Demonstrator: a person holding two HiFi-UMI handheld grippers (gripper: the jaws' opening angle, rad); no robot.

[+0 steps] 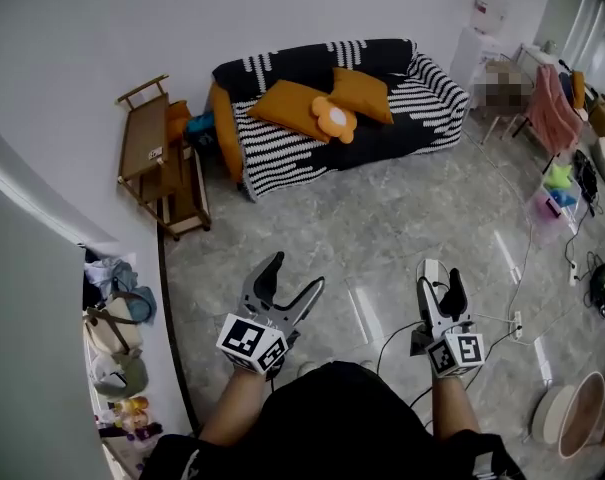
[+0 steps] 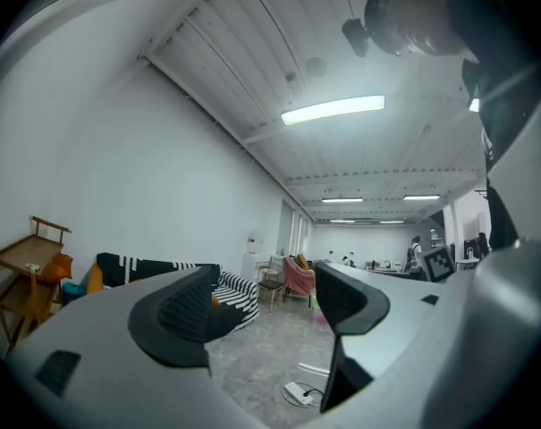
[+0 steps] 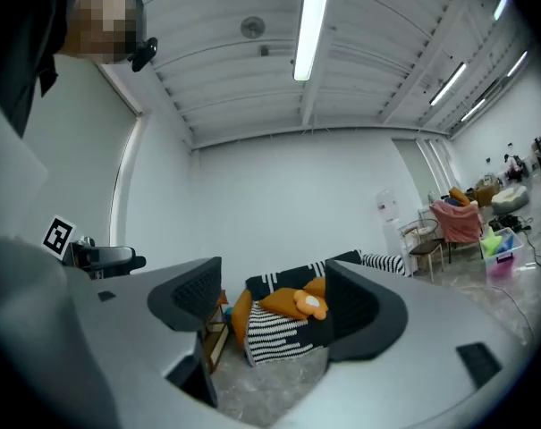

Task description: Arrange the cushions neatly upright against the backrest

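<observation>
Ahead, cushions (image 1: pixel 300 108) on sofa (image 1: pixel 282 158), well apart from left tongs (image 1: pixel 297 271), right tongs (image 1: pixel 442 270): both wide, empty.

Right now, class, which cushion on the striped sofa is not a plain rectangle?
The orange flower-shaped cushion with a white centre; the left orange rectangular cushion and right orange rectangular cushion are plain pillows.

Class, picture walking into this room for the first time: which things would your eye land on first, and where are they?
The black-and-white striped sofa against the far wall stands out most, with orange cushions and a flower-shaped cushion lying on its seat. Close up, the left gripper and right gripper are held out over the grey floor, jaws apart and empty.
</observation>
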